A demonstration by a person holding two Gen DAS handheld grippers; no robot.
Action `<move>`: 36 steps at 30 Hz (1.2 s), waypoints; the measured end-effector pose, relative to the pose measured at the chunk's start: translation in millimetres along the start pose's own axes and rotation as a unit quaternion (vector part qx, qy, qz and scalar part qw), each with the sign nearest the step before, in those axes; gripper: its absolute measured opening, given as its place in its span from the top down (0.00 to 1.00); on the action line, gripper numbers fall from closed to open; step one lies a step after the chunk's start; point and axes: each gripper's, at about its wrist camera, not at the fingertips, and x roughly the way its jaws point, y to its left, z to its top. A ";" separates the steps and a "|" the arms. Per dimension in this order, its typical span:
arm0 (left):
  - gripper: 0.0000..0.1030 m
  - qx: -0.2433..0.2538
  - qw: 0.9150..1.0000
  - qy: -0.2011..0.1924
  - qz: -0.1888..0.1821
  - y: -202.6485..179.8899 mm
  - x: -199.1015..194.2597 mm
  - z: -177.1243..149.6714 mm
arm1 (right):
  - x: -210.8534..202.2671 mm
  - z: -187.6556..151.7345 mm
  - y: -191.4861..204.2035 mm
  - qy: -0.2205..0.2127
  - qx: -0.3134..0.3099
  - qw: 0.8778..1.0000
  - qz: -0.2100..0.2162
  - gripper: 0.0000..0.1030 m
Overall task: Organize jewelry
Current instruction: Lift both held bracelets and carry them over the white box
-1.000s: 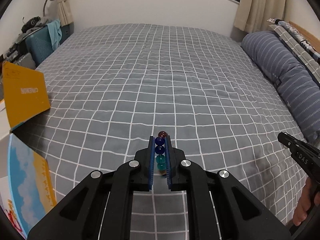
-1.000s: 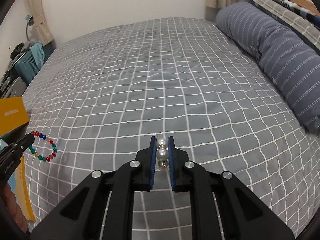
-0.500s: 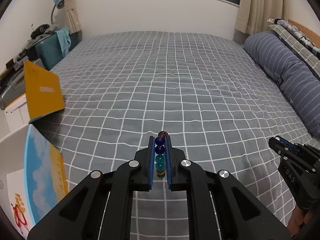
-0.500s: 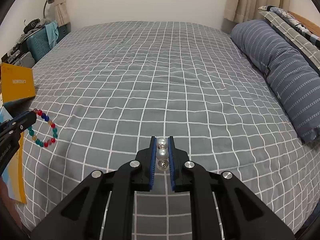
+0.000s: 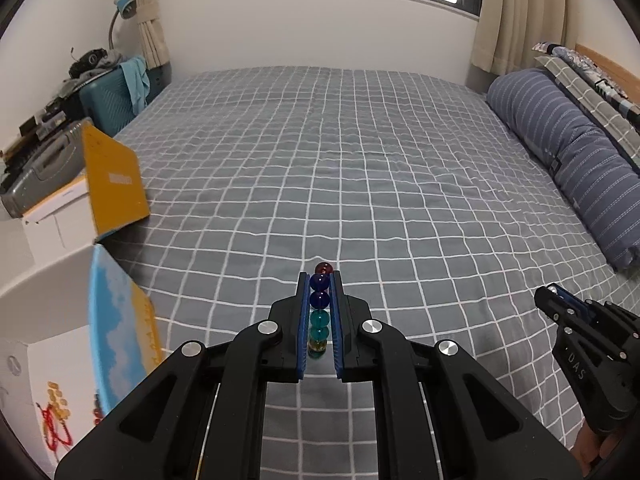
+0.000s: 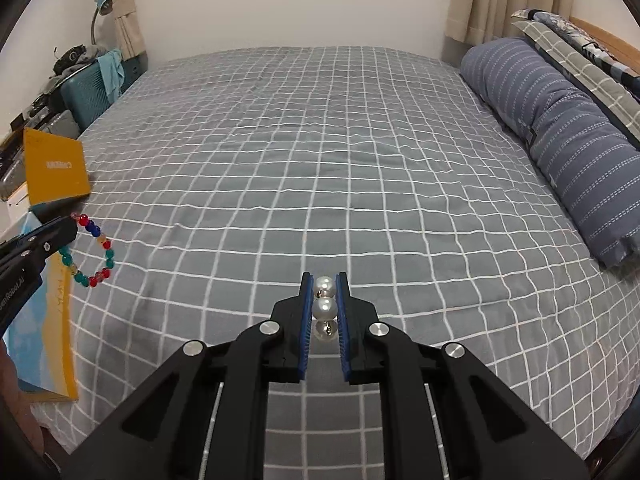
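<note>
My left gripper (image 5: pixel 319 280) is shut on a coloured bead bracelet (image 5: pixel 319 312); red, blue and teal beads sit between its blue pads. In the right wrist view the same bracelet (image 6: pixel 93 250) hangs as a loop from the left gripper (image 6: pixel 70 222) at the far left, above the bed. My right gripper (image 6: pixel 324 280) is shut on a string of white pearls (image 6: pixel 324 308). It shows at the lower right of the left wrist view (image 5: pixel 550 292). Both are held above the grey checked bed cover (image 5: pixel 360 184).
An open white box with a blue and yellow flap (image 5: pixel 120 332) stands at the bed's left edge, red and gold jewelry (image 5: pixel 56 420) inside. A yellow-lidded box (image 5: pixel 110 188) lies behind it. A blue striped bolster (image 6: pixel 560 140) lies along the right side. A suitcase (image 5: pixel 108 100) stands at the far left.
Both grippers have drawn back and risen, so more of the room and the boxes at the left show. Each still holds its jewelry.
</note>
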 end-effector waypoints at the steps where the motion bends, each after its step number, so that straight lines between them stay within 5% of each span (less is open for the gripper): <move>1: 0.91 -0.001 1.000 0.000 0.000 2.4 -2.7 -0.2 | -3.6 0.4 3.1 -0.001 0.000 1.000 0.003 0.89; 16: 0.91 -0.044 0.999 -0.008 0.016 83.3 -58.4 -5.2 | -47.9 10.1 83.4 -0.027 -0.027 0.998 0.047 0.89; 36: 0.91 -0.161 0.979 -0.005 0.124 292.6 -130.0 -76.9 | -81.1 -26.3 309.6 -0.020 -0.155 0.975 0.159 0.90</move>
